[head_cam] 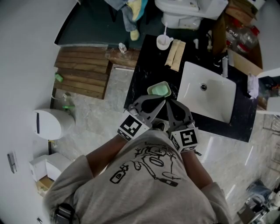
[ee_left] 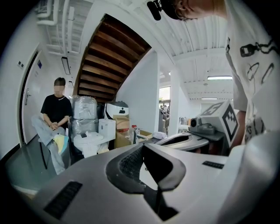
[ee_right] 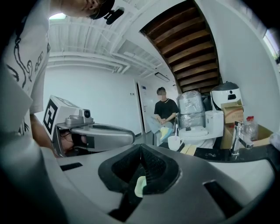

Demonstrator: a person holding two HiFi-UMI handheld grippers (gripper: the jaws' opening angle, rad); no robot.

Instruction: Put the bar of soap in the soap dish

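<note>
A pale green soap dish (head_cam: 158, 89) sits on the black counter (head_cam: 144, 70), left of the white sink. Its inside looks the same pale green, so I cannot tell a soap bar from the dish. My left gripper (head_cam: 162, 101) and right gripper (head_cam: 168, 103) hover side by side just on the near side of the dish, tips close together, both shut with nothing in them. In the left gripper view the jaws (ee_left: 143, 145) meet at the tip. The right gripper (ee_right: 140, 146) is the same, and a pale green sliver (ee_right: 140, 186) shows through the gap below.
The sink (head_cam: 205, 94) has a faucet (head_cam: 224, 65) at its far side. A white cup (head_cam: 162, 42) and a folded beige cloth (head_cam: 175, 54) lie farther back. A toilet (head_cam: 188, 11), a wooden platform (head_cam: 83, 70) and a white bin (head_cam: 50, 124) surround the counter. A person (ee_left: 54, 116) sits beyond.
</note>
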